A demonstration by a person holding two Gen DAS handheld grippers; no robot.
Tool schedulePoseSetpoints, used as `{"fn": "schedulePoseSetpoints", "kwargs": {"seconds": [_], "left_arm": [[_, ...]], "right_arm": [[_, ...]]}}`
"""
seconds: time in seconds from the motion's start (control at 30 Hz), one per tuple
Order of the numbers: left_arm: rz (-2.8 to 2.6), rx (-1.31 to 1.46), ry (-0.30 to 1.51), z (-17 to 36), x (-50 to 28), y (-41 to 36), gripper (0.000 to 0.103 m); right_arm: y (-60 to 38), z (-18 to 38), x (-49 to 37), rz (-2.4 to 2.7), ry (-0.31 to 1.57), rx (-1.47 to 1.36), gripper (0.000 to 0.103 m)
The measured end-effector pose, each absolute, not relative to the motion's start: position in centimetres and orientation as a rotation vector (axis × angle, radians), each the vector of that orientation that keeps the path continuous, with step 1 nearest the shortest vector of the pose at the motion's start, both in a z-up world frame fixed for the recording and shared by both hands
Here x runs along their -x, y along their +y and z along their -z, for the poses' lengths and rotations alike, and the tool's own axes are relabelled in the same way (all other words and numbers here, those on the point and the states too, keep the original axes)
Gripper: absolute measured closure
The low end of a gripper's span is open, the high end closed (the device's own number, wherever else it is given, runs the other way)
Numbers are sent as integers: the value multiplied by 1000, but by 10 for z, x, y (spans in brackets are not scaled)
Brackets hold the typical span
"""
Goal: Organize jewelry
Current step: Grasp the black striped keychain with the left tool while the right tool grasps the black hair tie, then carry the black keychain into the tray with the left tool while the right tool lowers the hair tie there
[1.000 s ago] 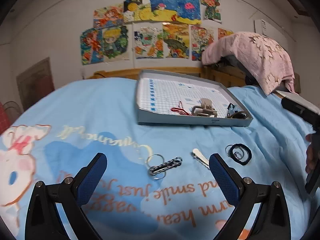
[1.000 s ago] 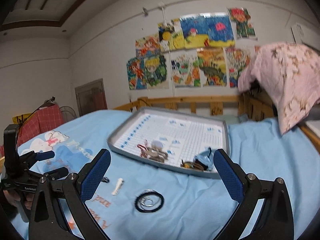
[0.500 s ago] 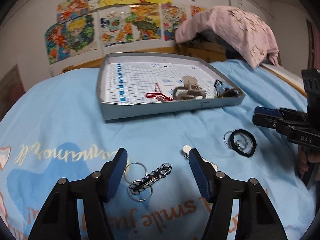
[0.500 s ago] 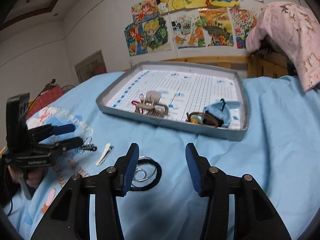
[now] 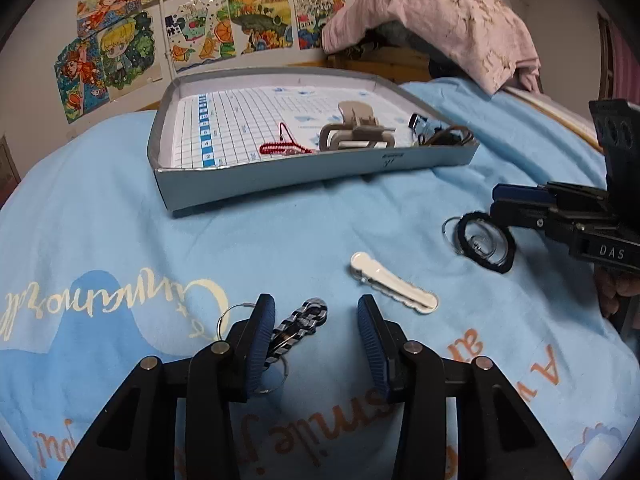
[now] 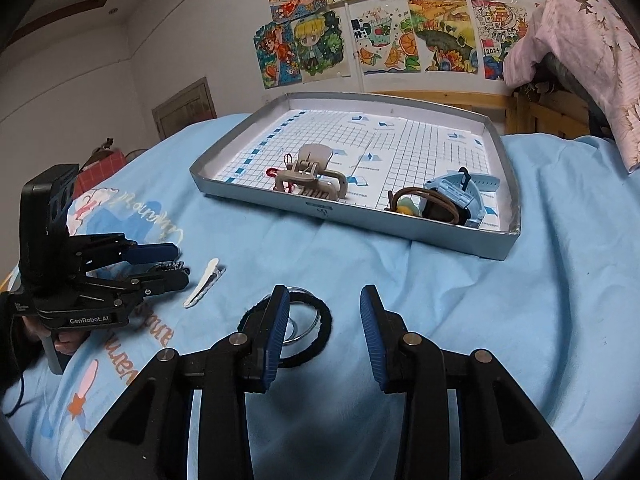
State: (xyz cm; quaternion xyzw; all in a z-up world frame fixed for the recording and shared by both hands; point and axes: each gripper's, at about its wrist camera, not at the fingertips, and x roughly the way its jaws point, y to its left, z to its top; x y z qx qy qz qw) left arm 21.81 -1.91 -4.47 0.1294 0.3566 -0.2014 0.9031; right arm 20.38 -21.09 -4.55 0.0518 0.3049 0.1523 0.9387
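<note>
A grey tray (image 5: 304, 178) (image 6: 400, 226) lies on the blue bedspread and holds a beige claw clip (image 5: 356, 132) (image 6: 312, 176), a red cord (image 5: 282, 147) and a blue watch (image 6: 456, 196). My left gripper (image 5: 316, 316) is open, low over a black-and-silver key chain (image 5: 302, 322); its left finger covers part of it. A white hair clip (image 5: 394, 282) (image 6: 202, 282) lies just right of it. My right gripper (image 6: 324, 312) (image 5: 516, 210) is open, its left finger over a black hair tie with metal rings (image 6: 308, 328) (image 5: 484, 242).
A pink cloth (image 5: 440, 28) hangs over the wooden bed end behind the tray. Drawings (image 6: 376, 32) cover the wall. The bedspread (image 5: 120, 240) has printed lettering and stretches left and right of the tray.
Both grippers have come down and forward toward the bed and have narrowed their opening. The left one now straddles the key chain, the right one reaches the hair tie.
</note>
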Motion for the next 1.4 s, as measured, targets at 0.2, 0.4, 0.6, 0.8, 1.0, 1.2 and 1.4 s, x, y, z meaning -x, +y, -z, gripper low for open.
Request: {"fn": "schedulePoseSetpoints", "kwargs": {"seconds": [0.2, 0.4, 0.6, 0.8, 1.0, 1.2, 1.4], "left_arm": [[388, -314, 774, 47, -220, -21, 81], [377, -351, 785, 48, -216, -24, 84], [376, -340, 786, 47, -213, -25, 88], [372, -296, 782, 42, -211, -22, 89], [382, -191, 776, 28, -212, -14, 89], [389, -51, 773, 13, -217, 0, 89], [379, 5, 735, -4, -221, 0, 89]], "right_arm": [[-210, 50, -206, -313, 645, -108, 76], [-207, 54, -208, -320, 680, -108, 76], [-205, 59, -211, -319, 719, -110, 77], [-205, 60, -210, -319, 721, -125, 95], [-206, 53, -205, -337, 683, -136, 98], [-210, 41, -200, -351, 623, -156, 98], [-216, 32, -196, -356, 565, -177, 98]]}}
